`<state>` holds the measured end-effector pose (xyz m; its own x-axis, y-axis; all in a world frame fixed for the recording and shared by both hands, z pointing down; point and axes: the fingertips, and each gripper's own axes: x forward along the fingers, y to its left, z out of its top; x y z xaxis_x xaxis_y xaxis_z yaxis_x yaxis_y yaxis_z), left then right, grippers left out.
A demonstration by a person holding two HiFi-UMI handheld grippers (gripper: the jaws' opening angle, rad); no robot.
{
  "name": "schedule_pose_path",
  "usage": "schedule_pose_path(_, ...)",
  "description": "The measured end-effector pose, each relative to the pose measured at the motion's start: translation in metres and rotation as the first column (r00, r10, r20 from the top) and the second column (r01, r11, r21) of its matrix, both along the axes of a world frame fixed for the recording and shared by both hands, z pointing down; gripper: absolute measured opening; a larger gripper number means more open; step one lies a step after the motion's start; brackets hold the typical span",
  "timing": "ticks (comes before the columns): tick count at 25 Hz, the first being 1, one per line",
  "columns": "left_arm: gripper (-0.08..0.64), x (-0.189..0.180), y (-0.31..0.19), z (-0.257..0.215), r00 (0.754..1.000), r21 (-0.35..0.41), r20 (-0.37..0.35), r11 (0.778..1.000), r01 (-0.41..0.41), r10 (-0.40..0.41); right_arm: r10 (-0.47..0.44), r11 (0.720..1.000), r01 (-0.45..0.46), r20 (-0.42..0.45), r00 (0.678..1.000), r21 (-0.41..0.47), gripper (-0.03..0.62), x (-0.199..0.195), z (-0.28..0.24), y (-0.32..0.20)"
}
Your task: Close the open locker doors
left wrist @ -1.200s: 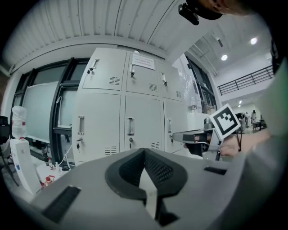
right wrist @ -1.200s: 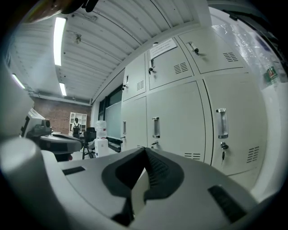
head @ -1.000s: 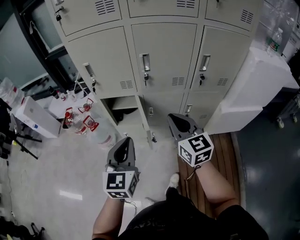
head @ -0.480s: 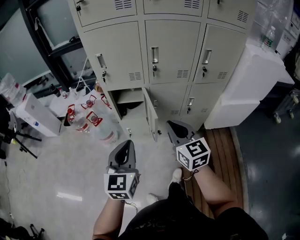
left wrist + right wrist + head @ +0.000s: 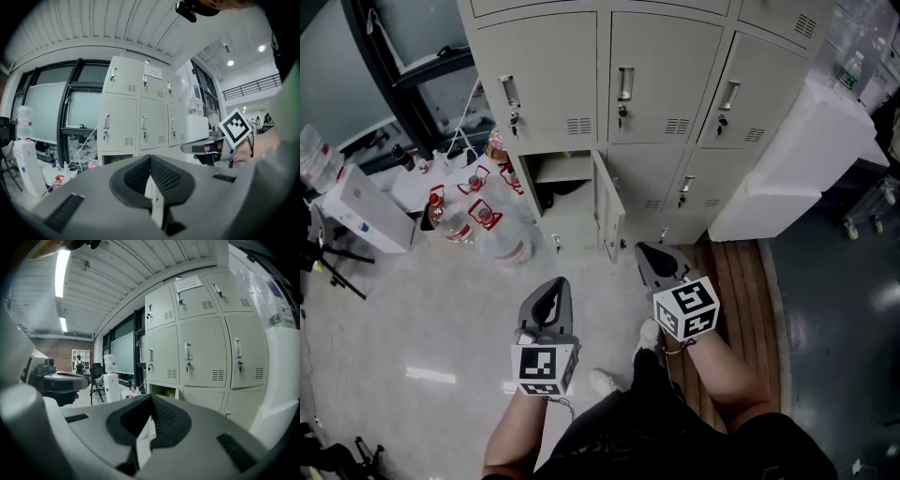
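Observation:
The beige locker bank [image 5: 623, 84] fills the top of the head view. Its lower left compartment [image 5: 561, 192] stands open, showing a shelf and something dark inside. Its door [image 5: 609, 211] swings out edge-on toward me. My left gripper [image 5: 557, 284] is shut and empty, low over the floor in front of that compartment. My right gripper [image 5: 646, 249] is also shut and empty, just right of the door's lower edge and apart from it. The left gripper [image 5: 151, 158] points at the lockers [image 5: 140, 117] in its own view. The right gripper [image 5: 151, 397] faces the open compartment [image 5: 161, 391].
Water bottles with red caps [image 5: 478, 230] stand on the floor left of the open compartment. A white box [image 5: 361, 220] and black stand legs [image 5: 337, 267] lie further left. A big white block [image 5: 811, 150] leans at the lockers' right, above a wooden pallet [image 5: 750, 291].
The lockers have slid lower and nearer in the head view, and the open compartment and its door show more fully. Both grippers stayed shut.

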<state>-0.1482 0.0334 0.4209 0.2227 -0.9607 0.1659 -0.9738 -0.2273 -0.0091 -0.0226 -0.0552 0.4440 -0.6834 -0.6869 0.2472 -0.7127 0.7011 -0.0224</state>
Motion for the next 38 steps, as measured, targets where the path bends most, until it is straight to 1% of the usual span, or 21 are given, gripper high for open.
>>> schedule_pose_path(9,0.005,-0.003,-0.005,0.028,0.999,-0.023,-0.031,0.999,-0.027,0.027,0.009,0.999,-0.008,0.017,1.0,-0.047,0.0,-0.005,0.034,-0.002)
schedule_pose_path(17,0.005,0.002,-0.026,0.057,0.998,-0.06,-0.063,0.998,-0.034,0.03,0.028,0.996,-0.026,0.02,0.999,-0.08,0.0,-0.007,0.07,-0.025)
schedule_pose_path(23,0.005,0.011,-0.045,0.082,0.998,-0.105,-0.064,0.994,-0.026,0.02,0.026,0.995,-0.022,0.043,0.999,-0.096,0.002,-0.003,0.094,-0.05)
schedule_pose_path(26,0.005,0.014,-0.058,0.091,0.998,-0.122,-0.062,0.993,-0.011,0.003,0.001,0.993,0.005,0.05,0.999,-0.118,0.039,-0.005,0.107,-0.064)
schedule_pose_path(28,0.005,0.016,-0.067,0.095,0.998,-0.125,-0.06,0.992,-0.002,-0.006,-0.014,0.991,0.021,0.052,0.999,-0.131,0.051,-0.006,0.116,-0.073)
schedule_pose_path(30,0.005,0.018,-0.076,0.099,0.998,-0.128,-0.054,0.992,0.005,-0.012,-0.028,0.989,0.035,0.053,0.998,-0.144,0.082,-0.01,0.125,-0.082)
schedule_pose_path(35,0.005,0.019,-0.094,0.112,0.998,-0.15,-0.054,0.988,0.033,-0.041,-0.077,0.982,0.079,0.016,0.997,-0.173,0.096,-0.017,0.148,-0.102)
schedule_pose_path(38,0.005,0.018,-0.102,0.12,0.996,-0.166,-0.059,0.985,0.05,-0.061,-0.089,0.979,0.087,-0.003,0.996,-0.183,0.117,-0.02,0.161,-0.115)
